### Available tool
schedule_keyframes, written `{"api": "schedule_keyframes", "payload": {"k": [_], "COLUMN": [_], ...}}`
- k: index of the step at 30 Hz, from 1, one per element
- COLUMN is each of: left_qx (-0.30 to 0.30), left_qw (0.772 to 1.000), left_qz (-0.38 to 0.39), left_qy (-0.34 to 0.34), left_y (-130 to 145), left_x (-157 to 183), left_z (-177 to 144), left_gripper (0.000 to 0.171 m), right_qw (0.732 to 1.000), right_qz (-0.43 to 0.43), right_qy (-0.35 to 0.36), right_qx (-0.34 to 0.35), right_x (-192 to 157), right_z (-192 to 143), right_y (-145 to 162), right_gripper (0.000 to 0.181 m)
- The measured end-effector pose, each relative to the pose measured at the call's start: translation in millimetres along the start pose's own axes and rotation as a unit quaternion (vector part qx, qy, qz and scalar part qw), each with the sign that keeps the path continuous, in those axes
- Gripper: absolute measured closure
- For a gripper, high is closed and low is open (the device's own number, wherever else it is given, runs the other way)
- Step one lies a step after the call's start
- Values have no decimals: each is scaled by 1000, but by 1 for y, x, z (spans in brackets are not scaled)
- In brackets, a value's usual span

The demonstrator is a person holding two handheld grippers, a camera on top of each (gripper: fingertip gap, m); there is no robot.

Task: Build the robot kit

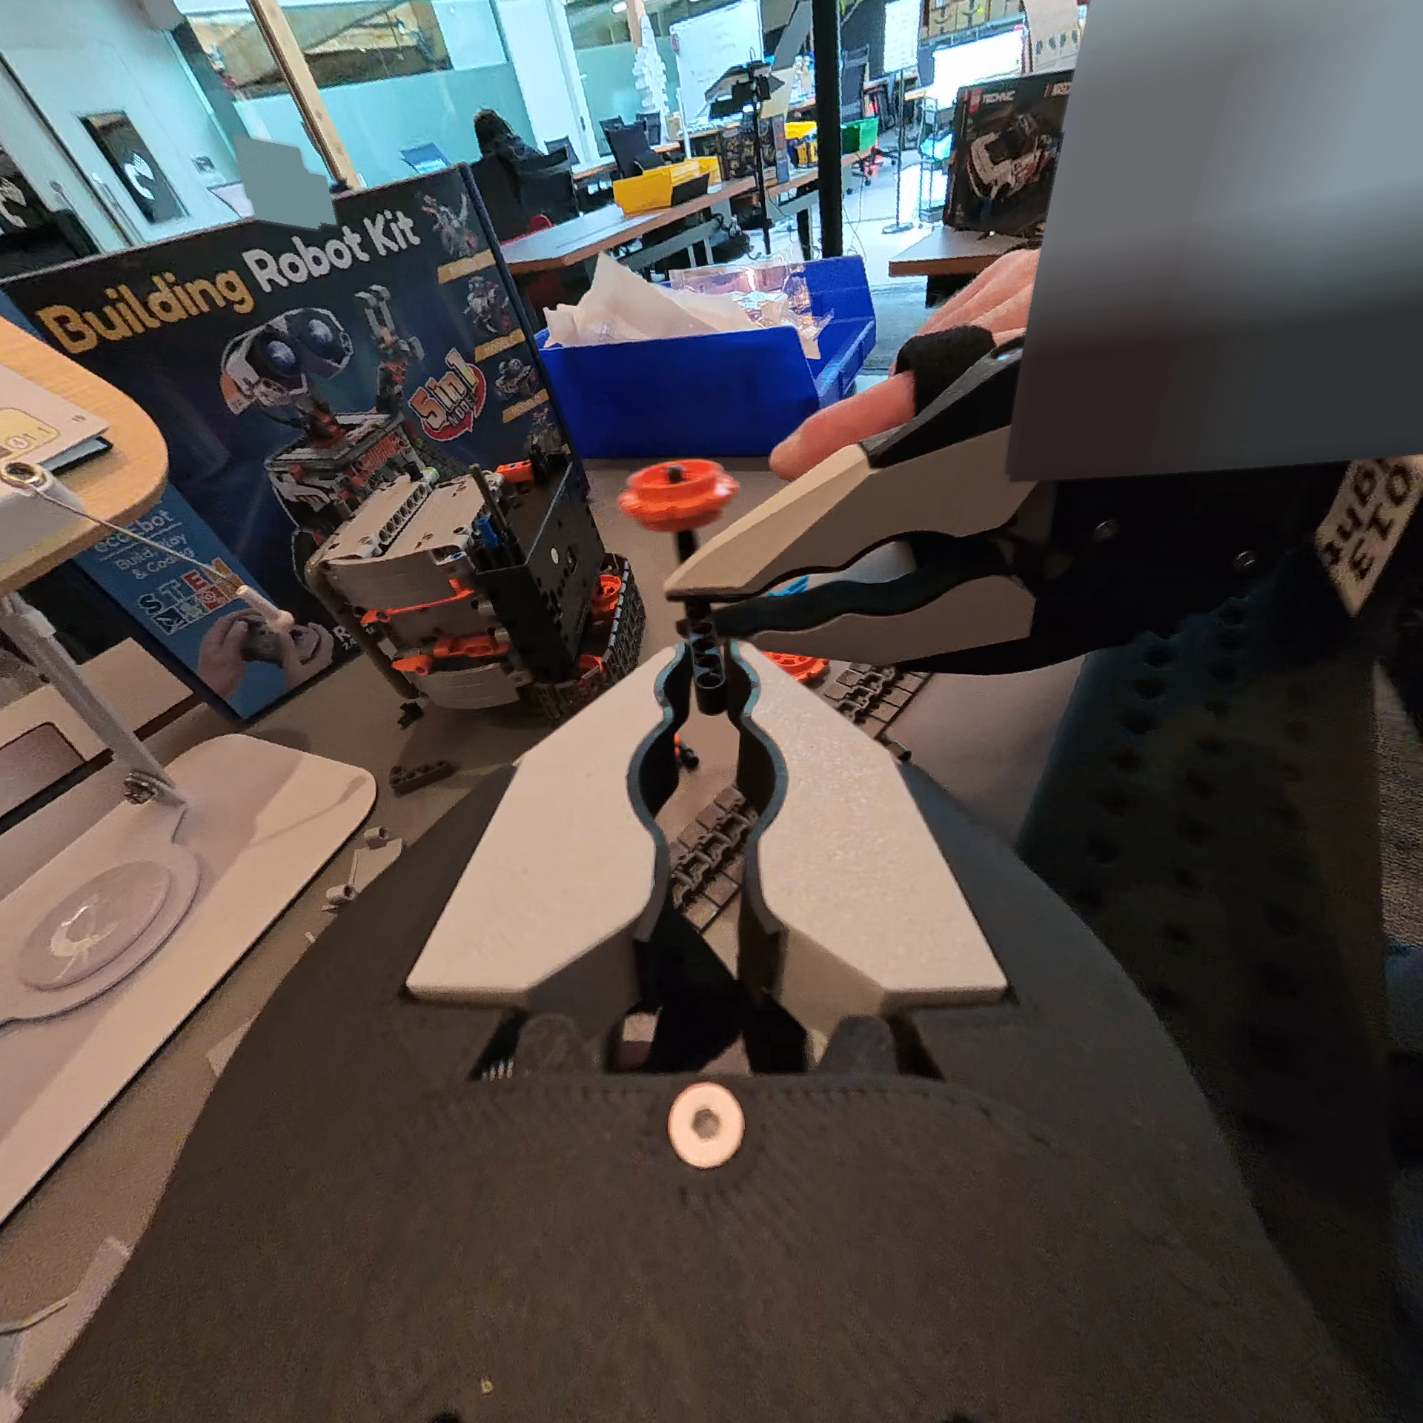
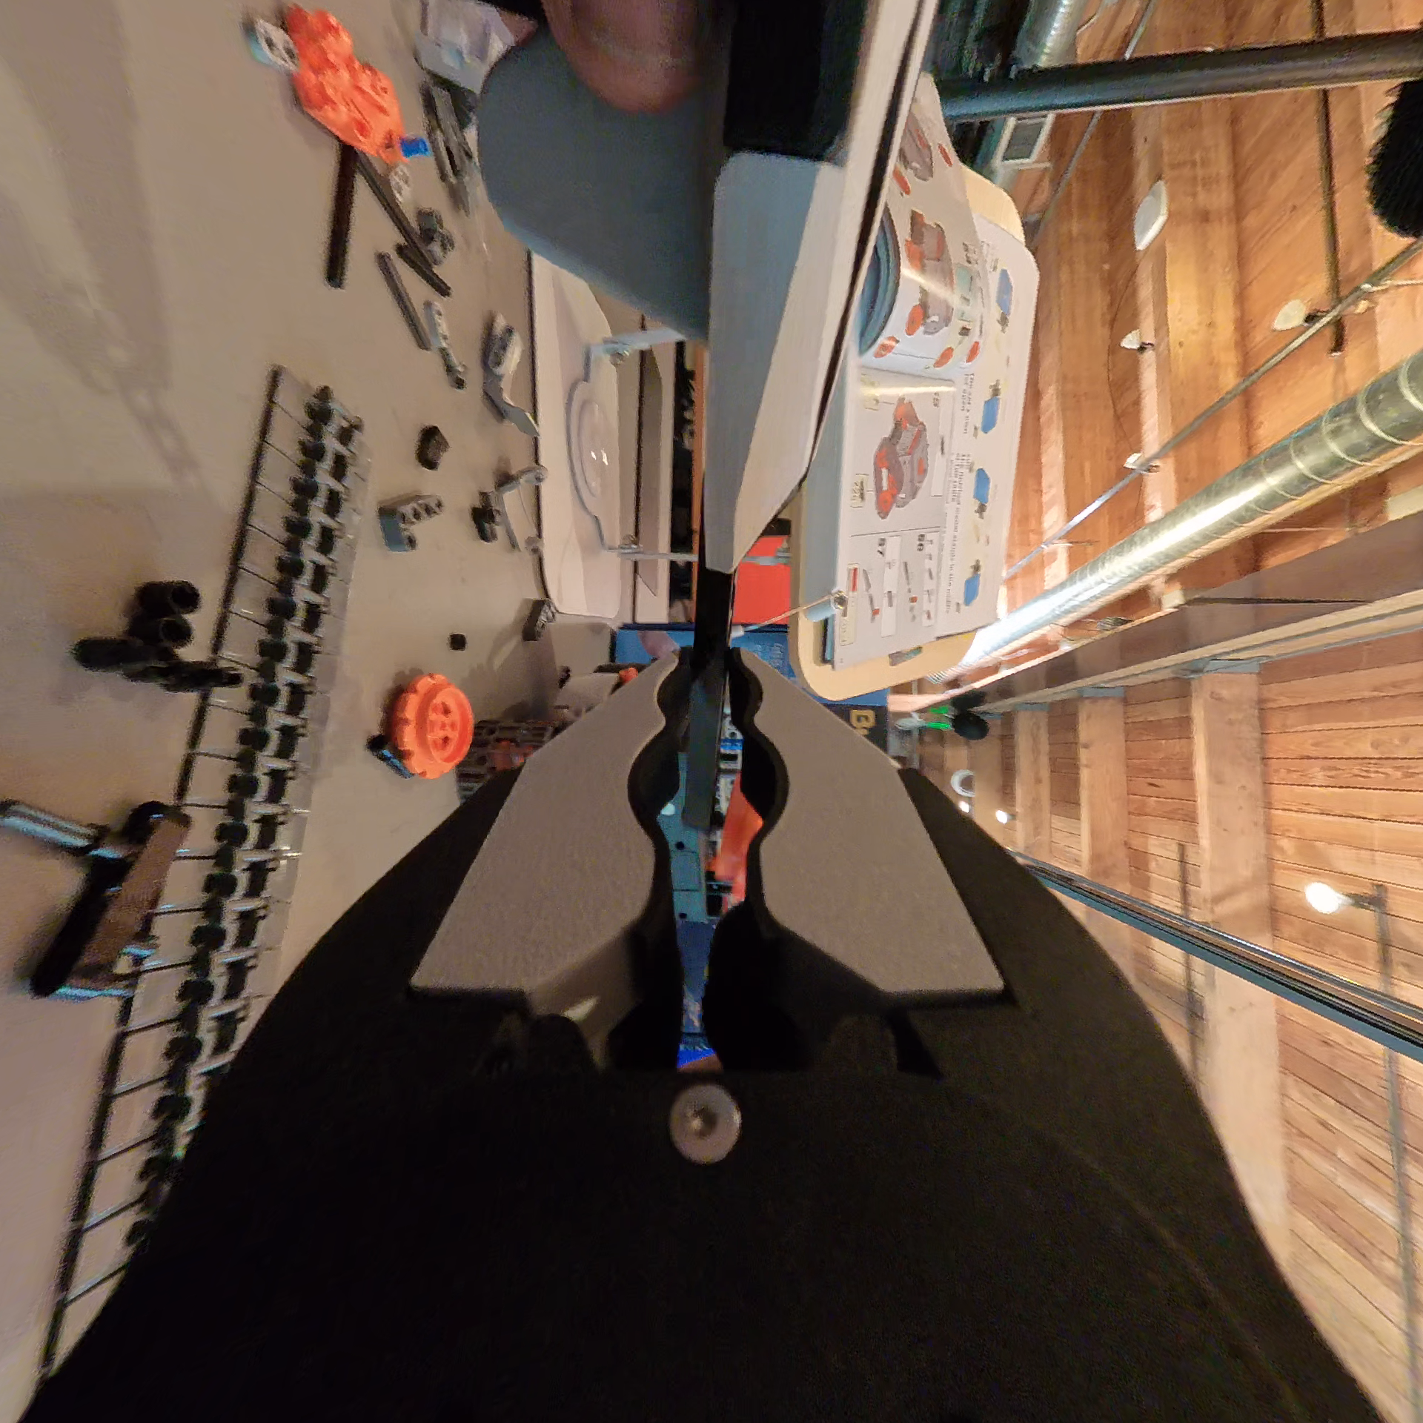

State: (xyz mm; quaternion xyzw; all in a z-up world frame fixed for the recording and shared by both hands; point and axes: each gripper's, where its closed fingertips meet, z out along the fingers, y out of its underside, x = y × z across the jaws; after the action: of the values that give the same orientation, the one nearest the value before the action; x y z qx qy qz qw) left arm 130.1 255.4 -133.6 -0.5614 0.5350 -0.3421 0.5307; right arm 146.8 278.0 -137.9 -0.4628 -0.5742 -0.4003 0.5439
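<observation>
Two hand-held grippers (left [image 1: 704, 662], right [image 2: 707, 666]) pinching one black beam [image 1: 704, 670]

Blurred track strip [image 2: 231, 808], edge-cropped.

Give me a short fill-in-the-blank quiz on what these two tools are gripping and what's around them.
1. The left tool is shut on a black ____ beam.
2. The wheel on top of the black axle is ____.
3. The right tool grips the ____.
4. The bin behind is ____.

Missing: perforated; orange; axle; blue
</observation>
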Motion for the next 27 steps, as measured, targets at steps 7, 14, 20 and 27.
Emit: {"api": "schedule_keyframes", "payload": {"k": [7,14,20,27], "left_qx": [-16,-22,-5,-8], "left_qw": [995,988,984,975], "left_qz": [69,90,113,188], "left_qy": [74,125,134,122], "left_y": [9,19,23,28], "left_x": [24,43,49,54], "left_z": [-3,-7,-9,-11], "left_gripper": [165,166,165,165], "right_qw": [976,930,895,865], "right_qz": [144,214,259,293], "right_qy": [-136,-280,-340,-384], "right_qx": [96,103,127,140], "right_x": [-10,-45,-59,-70], "right_z": [-35,-51,-53,-50], "right_y": [-9,-2,-9,-12], "right_gripper": [147,173,173,177]}}
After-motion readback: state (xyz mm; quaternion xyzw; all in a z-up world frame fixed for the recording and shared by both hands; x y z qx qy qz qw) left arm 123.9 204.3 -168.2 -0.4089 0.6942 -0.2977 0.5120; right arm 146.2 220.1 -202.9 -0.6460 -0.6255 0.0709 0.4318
